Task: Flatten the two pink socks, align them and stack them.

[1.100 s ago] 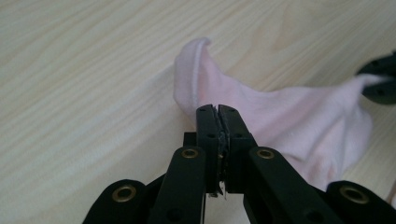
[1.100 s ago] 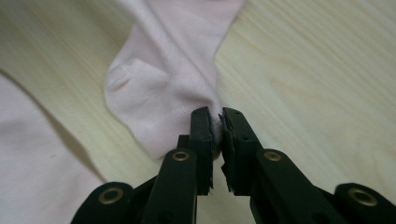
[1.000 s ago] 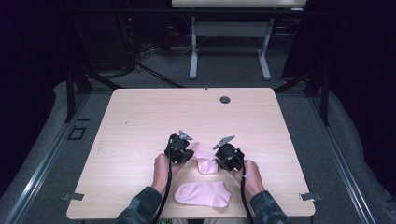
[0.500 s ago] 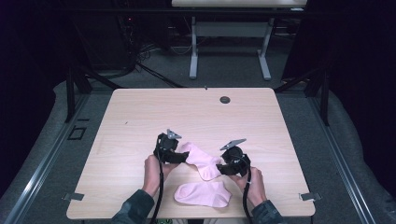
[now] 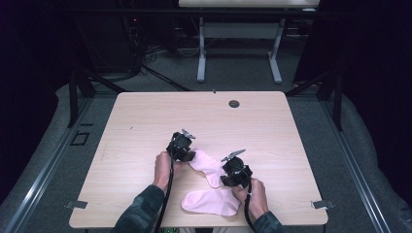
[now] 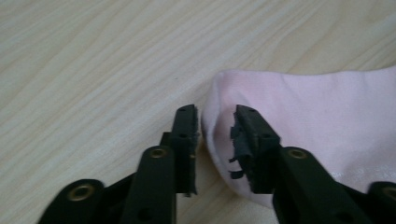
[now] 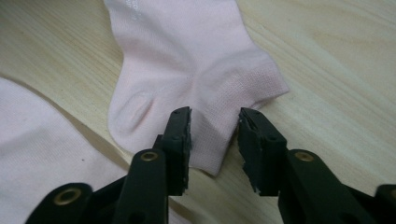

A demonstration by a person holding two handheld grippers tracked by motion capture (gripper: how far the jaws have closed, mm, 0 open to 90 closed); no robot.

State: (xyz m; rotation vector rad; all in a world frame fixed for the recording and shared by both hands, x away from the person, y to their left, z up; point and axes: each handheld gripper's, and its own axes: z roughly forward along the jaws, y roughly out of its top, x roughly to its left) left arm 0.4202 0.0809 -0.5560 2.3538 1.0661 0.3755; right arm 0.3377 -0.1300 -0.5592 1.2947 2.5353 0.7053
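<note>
Since both tools sit at opposite ends of the same pink sock (image 5: 206,165), the step in hand looks like the pick-up: getting a bite on each end before lifting or stretching it flat.

The sock lies slantwise on the table (image 5: 145,121), a bit toward 6 o'clock from centre. A 2nd sock (image 5: 211,201) lies just at its 6 o'clock, near the table edge, and the two look like they touch or overlap slightly.

- Left gripper (image 5: 186,155) is at the sock's 10 o'clock end. In the left gripper view its jaws (image 6: 217,135) stand narrow, w/ the rounded toe edge of the sock (image 6: 317,121) between them. They have just been closing, but a gap shows, so no real pinch yet.
- Right gripper (image 5: 227,178) is at the 4 o'clock end. In the right gripper view its jaws (image 7: 215,135) are also narrow and have just been closing. They straddle the cuff corner of the sock (image 7: 187,70), w/ the fabric between the pads but not squeezed. The 2nd sock (image 7: 37,140) shows at 8 o'clock in that view.

Next move, imo: finish closing both until the pads nip cloth, w/ the tips low enough to catch fabric rather than skate over it. Then raise both ends together, and keep the right tips off the 2nd sock.
</note>
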